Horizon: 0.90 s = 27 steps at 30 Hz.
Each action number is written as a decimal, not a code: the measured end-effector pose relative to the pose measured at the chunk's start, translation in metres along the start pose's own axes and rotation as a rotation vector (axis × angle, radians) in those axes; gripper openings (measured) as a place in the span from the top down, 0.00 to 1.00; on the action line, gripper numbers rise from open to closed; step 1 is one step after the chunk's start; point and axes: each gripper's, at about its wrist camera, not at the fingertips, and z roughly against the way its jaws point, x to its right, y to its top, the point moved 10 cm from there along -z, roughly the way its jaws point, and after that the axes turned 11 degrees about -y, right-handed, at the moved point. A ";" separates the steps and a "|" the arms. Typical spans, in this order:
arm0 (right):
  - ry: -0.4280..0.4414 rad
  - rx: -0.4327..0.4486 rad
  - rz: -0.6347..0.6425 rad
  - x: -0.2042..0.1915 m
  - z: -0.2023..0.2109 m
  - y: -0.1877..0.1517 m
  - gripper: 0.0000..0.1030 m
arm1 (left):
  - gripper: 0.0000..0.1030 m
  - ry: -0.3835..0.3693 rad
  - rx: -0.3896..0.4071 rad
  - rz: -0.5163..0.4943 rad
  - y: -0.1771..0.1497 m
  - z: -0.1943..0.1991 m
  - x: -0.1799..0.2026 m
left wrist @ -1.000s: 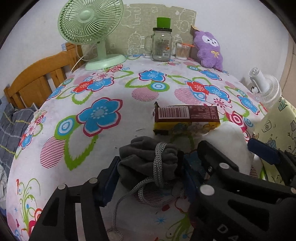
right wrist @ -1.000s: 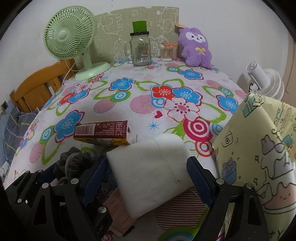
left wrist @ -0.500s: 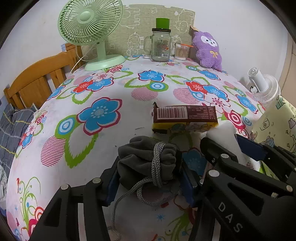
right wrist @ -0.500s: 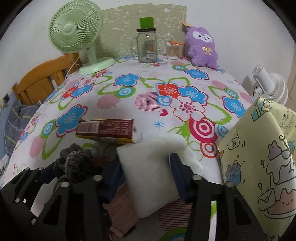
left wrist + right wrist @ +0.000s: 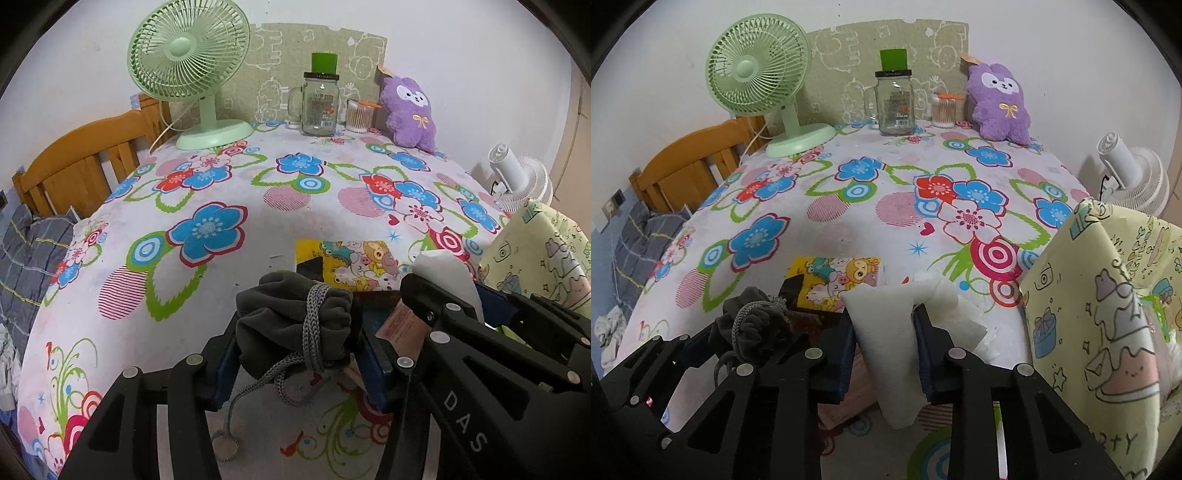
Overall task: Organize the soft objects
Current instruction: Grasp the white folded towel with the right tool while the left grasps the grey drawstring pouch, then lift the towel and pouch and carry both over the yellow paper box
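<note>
Grey drawstring pouch is clamped by the left gripper near the table edge. White foam pad is being squeezed as the right gripper closes. Cord could be snagged; compressed foam may slip.

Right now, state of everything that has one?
Left gripper: shut on grey pouch.
Right gripper: closing, white pad pinched between its fingers.
Pouch: cord tied round it.
Jar: upright, lid on.
Green fan: upright.
Plush: sitting upright.
</note>
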 end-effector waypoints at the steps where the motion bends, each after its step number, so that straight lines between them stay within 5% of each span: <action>1: 0.002 0.003 -0.001 0.000 0.002 0.000 0.70 | 0.44 0.000 0.003 0.000 0.000 0.002 0.000; 27: 0.055 0.088 0.015 -0.002 0.070 0.010 0.70 | 0.44 0.007 0.102 -0.003 0.010 0.068 0.016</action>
